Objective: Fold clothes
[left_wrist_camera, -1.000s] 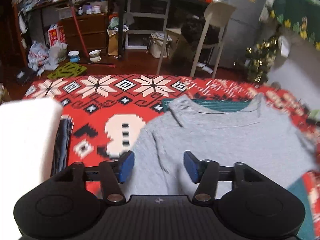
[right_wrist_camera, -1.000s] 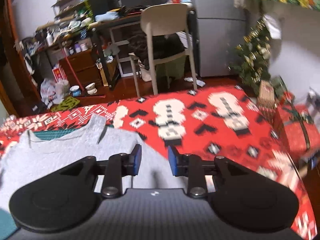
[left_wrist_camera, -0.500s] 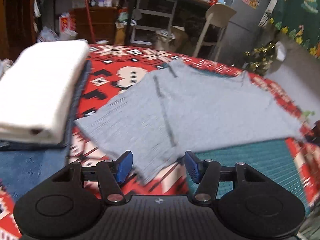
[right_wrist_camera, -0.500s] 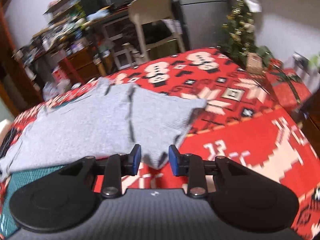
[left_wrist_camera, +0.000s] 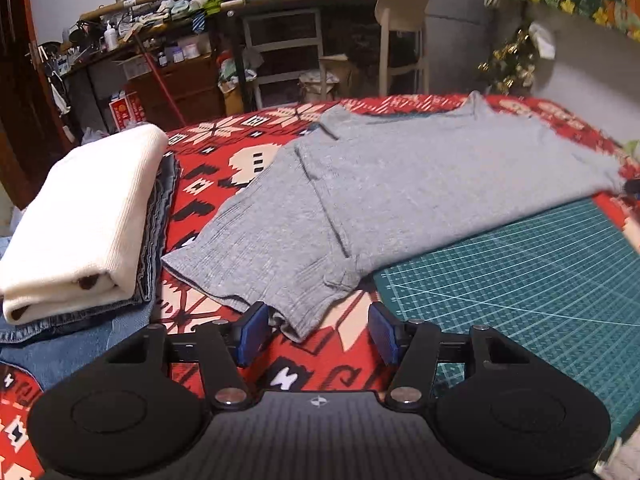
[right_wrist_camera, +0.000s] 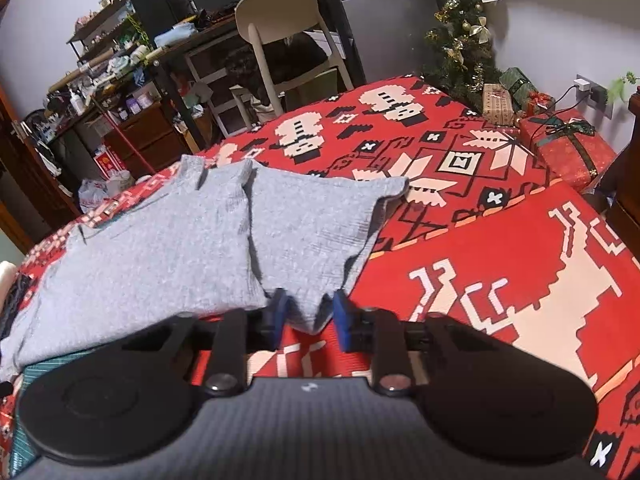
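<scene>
Shirt: We see a gray shirt [left_wrist_camera: 420, 184] lying flat on the bed. It is soft knit cloth with tiny ribs. It has short sleeves and a thin dark seam line by each sleeve. Its bottom edge rests on the mat; the rest lies on the blanket.

Blanket: The blanket [right_wrist_camera: 480, 240] is red with white and black blocky shapes, like snowflakes and stars. It covers the whole bed.

Mat: The mat [left_wrist_camera: 520, 280] is dark green with a grid of thin pale lines. It looks flat and stiff. It sits at the near right part of the bed in the left view.

Pile: Near the left edge of the bed we see a folded white top [left_wrist_camera: 88, 216], thick and ribbed. It lies on folded blue jeans [left_wrist_camera: 80, 344].

Left claw: Our left claw [left_wrist_camera: 316, 334] is wide. Its blue pads [left_wrist_camera: 252, 332] stand on each side of the shirt's near left sleeve corner. They do not pinch it.

Right claw: Our right claw [right_wrist_camera: 307, 320] is partly closed, with a gap left. A pointy bit of the shirt's right sleeve hangs between its blue pads [right_wrist_camera: 340, 320]. We cannot tell if the pads touch the cloth.

Room: Past the far edge of the bed we see a pale plastic chair [right_wrist_camera: 288, 32] and a small tree [right_wrist_camera: 460, 32] with gold balls.
</scene>
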Available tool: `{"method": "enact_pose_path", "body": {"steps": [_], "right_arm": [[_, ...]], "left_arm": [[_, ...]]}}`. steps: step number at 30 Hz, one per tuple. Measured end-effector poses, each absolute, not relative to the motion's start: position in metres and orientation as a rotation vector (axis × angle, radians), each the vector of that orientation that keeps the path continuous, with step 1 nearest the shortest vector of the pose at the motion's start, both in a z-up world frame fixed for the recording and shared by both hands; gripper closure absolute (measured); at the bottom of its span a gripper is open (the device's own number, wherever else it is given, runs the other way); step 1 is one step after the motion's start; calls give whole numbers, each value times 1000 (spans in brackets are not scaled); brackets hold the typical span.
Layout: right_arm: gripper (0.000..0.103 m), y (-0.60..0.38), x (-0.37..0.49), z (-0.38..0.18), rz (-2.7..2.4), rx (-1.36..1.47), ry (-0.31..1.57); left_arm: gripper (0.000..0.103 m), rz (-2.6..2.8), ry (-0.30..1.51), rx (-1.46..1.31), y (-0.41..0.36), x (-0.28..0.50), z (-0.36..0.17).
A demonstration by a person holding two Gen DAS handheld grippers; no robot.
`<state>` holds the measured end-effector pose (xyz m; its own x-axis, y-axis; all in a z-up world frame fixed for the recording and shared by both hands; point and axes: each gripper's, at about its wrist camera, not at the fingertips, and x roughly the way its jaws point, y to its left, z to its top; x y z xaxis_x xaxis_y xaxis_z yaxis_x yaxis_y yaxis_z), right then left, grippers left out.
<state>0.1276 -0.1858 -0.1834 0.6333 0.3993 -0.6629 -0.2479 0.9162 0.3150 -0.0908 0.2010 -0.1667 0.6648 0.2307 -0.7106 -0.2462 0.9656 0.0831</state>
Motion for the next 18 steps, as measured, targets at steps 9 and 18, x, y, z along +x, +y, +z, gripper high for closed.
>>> {"method": "enact_pose_path", "body": {"steps": [9,18], "right_arm": [[99,-194,118,-177,355,210,771],[99,-214,92,-159,366,217,766]], "left_arm": [[98,307,748,-143,217,-107,-154],[98,285,733,-190,217,-136,-138]]}}
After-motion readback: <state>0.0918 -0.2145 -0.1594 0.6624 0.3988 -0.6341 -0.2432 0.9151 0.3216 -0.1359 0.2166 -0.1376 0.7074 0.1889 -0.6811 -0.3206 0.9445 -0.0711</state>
